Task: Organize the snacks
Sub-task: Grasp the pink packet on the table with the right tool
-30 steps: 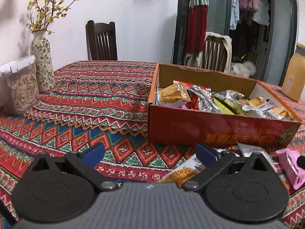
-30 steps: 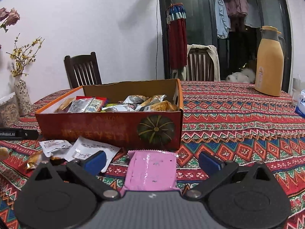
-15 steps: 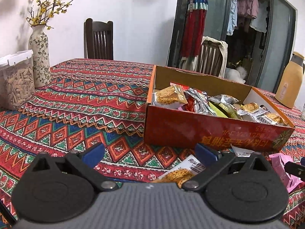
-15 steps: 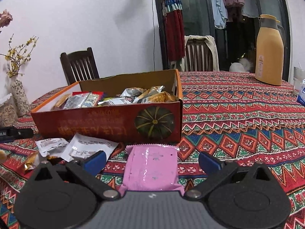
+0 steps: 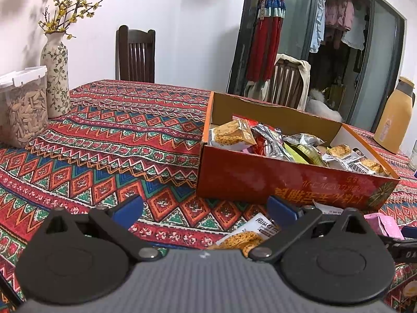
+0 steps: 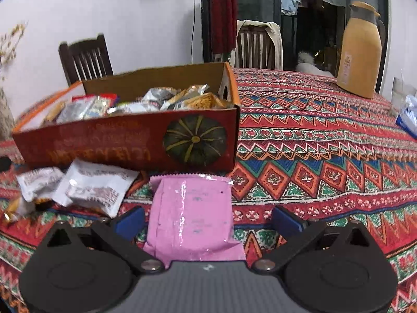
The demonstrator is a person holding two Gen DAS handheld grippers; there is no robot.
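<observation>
The counter [image 6: 325,135], under a red zigzag-patterned woven cloth, fills both views. On it stands the long red cardboard box with a green pumpkin printed on its front [image 6: 146,143], open-topped and heaped with foil and paper snack packets; its long axis runs from 9 to 3 o'clock across the right wrist view, and in the left wrist view the same box [image 5: 286,177] sits at 2 o'clock. A tan thermos jug [image 6: 361,52] stands at 1 o'clock, well apart from the box.

The flat pink plastic snack packet [image 6: 192,214] lies on the cloth just in front of the box's pumpkin end, its long axis pointing from 6 to 12 o'clock, crimped top edge toward the box. It sits between the blue fingertips of the right hand-held gripper [image 6: 207,220], whose jaws are spread wide, neither pad touching it. Two white crumpled wrappers [image 6: 88,185] lie at 9 o'clock of it.

The left hand-held gripper [image 5: 206,208] is likewise spread open, empty, with an orange-and-white biscuit packet [image 5: 247,234] lying flat near its right finger.
</observation>
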